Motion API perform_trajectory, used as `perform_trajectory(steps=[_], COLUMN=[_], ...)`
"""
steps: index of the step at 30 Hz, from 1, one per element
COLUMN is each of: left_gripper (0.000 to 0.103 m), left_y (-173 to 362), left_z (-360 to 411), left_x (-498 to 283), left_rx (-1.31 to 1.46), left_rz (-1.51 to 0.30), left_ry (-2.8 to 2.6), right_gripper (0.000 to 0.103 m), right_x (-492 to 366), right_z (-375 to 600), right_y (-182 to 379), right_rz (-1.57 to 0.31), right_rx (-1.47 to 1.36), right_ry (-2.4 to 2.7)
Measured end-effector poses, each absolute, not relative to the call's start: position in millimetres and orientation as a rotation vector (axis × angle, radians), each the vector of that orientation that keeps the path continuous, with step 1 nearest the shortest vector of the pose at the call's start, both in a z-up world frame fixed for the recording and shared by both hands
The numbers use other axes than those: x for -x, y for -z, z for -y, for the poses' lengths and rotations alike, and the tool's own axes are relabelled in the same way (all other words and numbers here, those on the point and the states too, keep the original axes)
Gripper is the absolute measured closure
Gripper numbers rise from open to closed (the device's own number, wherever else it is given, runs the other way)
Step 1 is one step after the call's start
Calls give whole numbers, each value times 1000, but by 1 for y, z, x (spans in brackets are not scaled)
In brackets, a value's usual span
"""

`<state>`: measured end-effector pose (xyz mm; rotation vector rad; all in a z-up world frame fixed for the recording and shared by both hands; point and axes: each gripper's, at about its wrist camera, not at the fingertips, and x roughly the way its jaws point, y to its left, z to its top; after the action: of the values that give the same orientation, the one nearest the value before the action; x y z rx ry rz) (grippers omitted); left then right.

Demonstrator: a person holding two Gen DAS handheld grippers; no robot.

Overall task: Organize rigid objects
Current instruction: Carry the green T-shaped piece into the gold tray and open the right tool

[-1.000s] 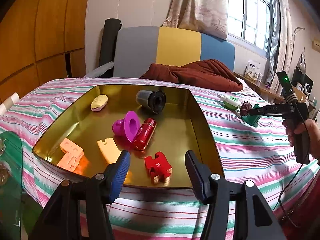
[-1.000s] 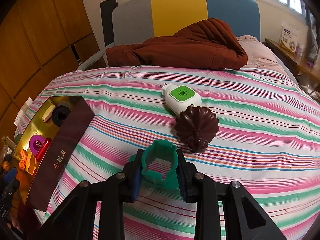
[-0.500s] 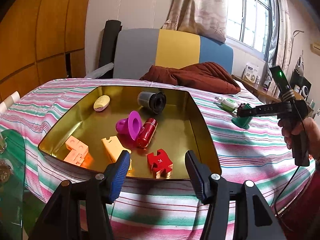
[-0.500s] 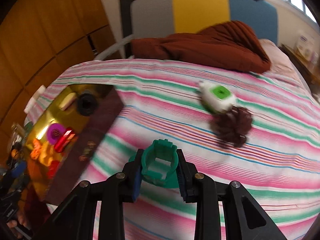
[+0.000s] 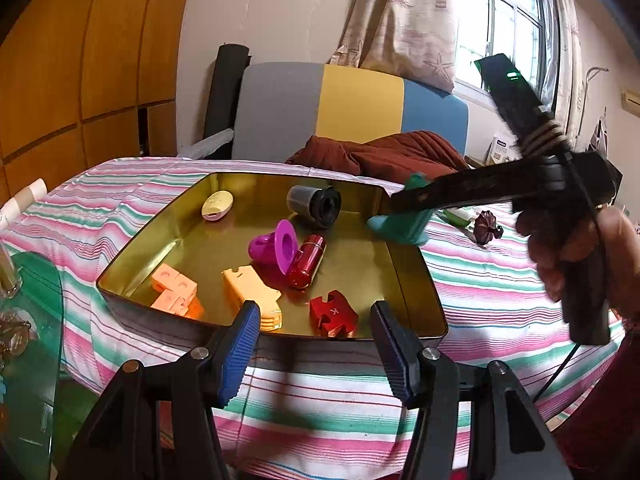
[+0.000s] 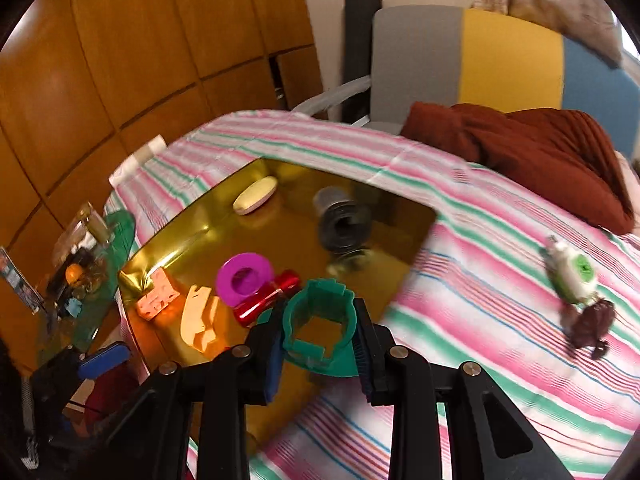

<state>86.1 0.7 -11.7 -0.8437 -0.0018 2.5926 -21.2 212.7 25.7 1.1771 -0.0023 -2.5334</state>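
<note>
So the biggest thing in play is the gold tray, a shiny metal tin sat on the striped bedspread; it looks stiff and thin-walled with a slick floor, so anything dropped in is probably going to skid and clatter rather than stay put. Already lying in it are a black-and-grey cylinder, a purple funnel-shaped piece, a red capsule, a yellow flat piece, an orange block, a red puzzle-shaped piece and a cream oval. The piece being moved is the green plastic ring, pinched by its outer walls in the right gripper and hanging over the tray's right-hand rim. It reads as light, hollow, hard plastic with a flared base; the walls look thin, so a hard squeeze could probably flex them, and holding across the two flat-ish sides seems the safest bet. The left gripper is held spread wide and empty just short of the tray's near rim. Left out on the bedspread, well apart from the tray, are a white-and-green gadget and a small dark brown ridged piece, which touch each other
</note>
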Motion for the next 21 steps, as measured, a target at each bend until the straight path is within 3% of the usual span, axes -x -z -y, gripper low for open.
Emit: perform_trajectory(steps=[5, 17, 18, 20, 21], left_gripper=[45, 45, 45, 45, 45], left_y=[12, 11, 12, 13, 13], left_z=[7, 12, 12, 11, 10], left_x=[-89, -90, -90, -90, -90], left_rx=[843, 844, 848, 852, 855], left_rz=[18, 35, 33, 35, 33], left_ry=[-2602, -2605, -2604, -2602, -2599], right_gripper=[72, 72, 70, 54, 51], right_x=[26, 39, 39, 34, 32], right_z=[-180, -172, -174, -182, -183], right_y=[-18, -8, -9, -11, -11], right_rz=[-143, -173, -157, -124, -115], right_rx=[-1165, -1205, -1207, -1213, -1209], right_ry=[2539, 2565, 2565, 2588, 2594])
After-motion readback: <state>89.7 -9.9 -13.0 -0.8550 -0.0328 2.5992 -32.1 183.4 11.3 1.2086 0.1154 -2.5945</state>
